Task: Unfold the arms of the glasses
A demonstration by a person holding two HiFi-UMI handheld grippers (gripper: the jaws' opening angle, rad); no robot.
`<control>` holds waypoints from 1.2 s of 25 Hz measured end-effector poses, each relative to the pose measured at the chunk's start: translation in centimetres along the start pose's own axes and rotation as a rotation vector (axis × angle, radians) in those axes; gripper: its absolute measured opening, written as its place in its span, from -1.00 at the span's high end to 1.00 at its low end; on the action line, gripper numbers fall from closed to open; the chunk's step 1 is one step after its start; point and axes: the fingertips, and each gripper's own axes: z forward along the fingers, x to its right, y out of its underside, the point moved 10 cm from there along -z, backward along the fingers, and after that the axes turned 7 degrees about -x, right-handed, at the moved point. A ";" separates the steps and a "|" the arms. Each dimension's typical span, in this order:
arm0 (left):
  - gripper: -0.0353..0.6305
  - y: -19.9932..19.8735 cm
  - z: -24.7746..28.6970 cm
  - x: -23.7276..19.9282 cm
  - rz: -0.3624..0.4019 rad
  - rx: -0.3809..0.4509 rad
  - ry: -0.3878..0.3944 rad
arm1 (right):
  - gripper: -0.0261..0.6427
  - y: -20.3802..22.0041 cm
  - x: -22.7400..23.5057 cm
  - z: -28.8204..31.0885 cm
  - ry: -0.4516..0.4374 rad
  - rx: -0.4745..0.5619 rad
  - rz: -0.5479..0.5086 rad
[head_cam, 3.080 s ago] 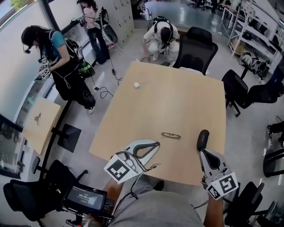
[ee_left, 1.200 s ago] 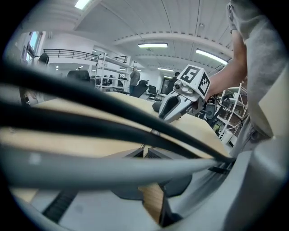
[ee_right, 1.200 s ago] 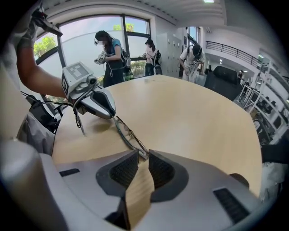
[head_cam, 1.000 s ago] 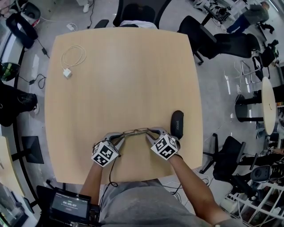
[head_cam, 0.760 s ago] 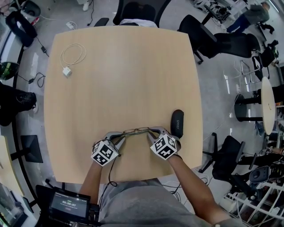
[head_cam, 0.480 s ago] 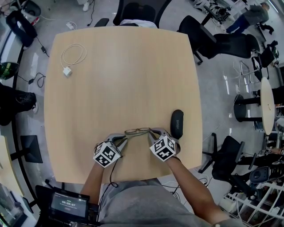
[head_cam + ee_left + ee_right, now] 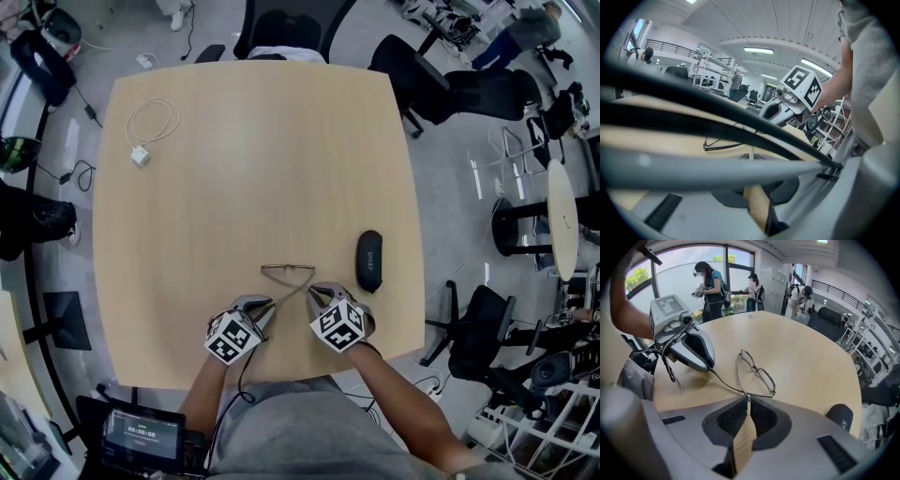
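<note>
Thin metal-framed glasses [image 7: 288, 272] lie on the wooden table [image 7: 253, 141] near its front edge, lens front away from me. Their two arms are swung out and cross each other as they run back to my grippers. My left gripper [image 7: 269, 306] is shut on the tip of one arm, and my right gripper [image 7: 313, 291] is shut on the tip of the other. In the right gripper view the glasses [image 7: 757, 373] sit just beyond the shut jaws of the right gripper [image 7: 749, 401], with the left gripper [image 7: 708, 367] pinching the other arm. The left gripper view shows the glasses [image 7: 723, 143].
A black glasses case [image 7: 369, 261] lies just right of the glasses. A white charger with a coiled cable [image 7: 142, 150] sits at the table's far left. Office chairs [image 7: 281, 28] ring the table. People [image 7: 710, 284] stand by the window.
Both grippers have drawn back toward me from the ends of the folded glasses. The arms have swung out from the frame, and the lens front now sits farther from the grippers.
</note>
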 end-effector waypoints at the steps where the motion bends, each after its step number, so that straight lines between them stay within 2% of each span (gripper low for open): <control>1: 0.87 0.1 0.2 0.3 -0.001 -0.002 0.006 | 0.84 0.0 -0.4 0.0 -0.009 0.001 -0.006; 7: 0.87 0.4 1.3 2.0 -0.006 -0.007 0.033 | 0.84 -0.2 -3.0 0.5 -0.070 0.010 -0.084; 13: 0.87 -1.2 2.0 2.1 -0.016 0.036 0.072 | 0.84 0.0 -2.8 0.8 -0.076 0.003 -0.107; 16: 0.87 -1.9 0.4 1.9 0.004 0.064 0.028 | 0.84 0.2 -2.7 0.6 -0.078 0.008 -0.115; 18: 0.87 -2.2 -0.9 0.6 0.003 0.089 -0.025 | 0.84 0.1 -2.6 0.6 -0.082 0.014 -0.125; 20: 0.87 -1.9 -1.9 -1.1 0.002 0.078 -0.045 | 0.84 0.0 -2.6 0.7 -0.084 0.016 -0.131; 22: 0.87 -1.2 -1.8 -2.2 0.006 0.023 -0.010 | 0.84 -0.1 -2.7 0.5 -0.081 0.016 -0.127; 25: 0.87 -0.3 -0.5 -2.4 0.032 -0.052 0.084 | 0.84 -0.4 -2.8 0.5 -0.080 0.012 -0.120; 27: 0.87 -0.2 0.0 -2.1 0.059 -0.075 0.116 | 0.84 -0.7 -3.1 0.7 -0.085 0.012 -0.116; 30: 0.87 -0.3 0.7 -1.2 0.049 -0.075 0.161 | 0.84 -1.0 -3.8 1.1 -0.095 0.017 -0.119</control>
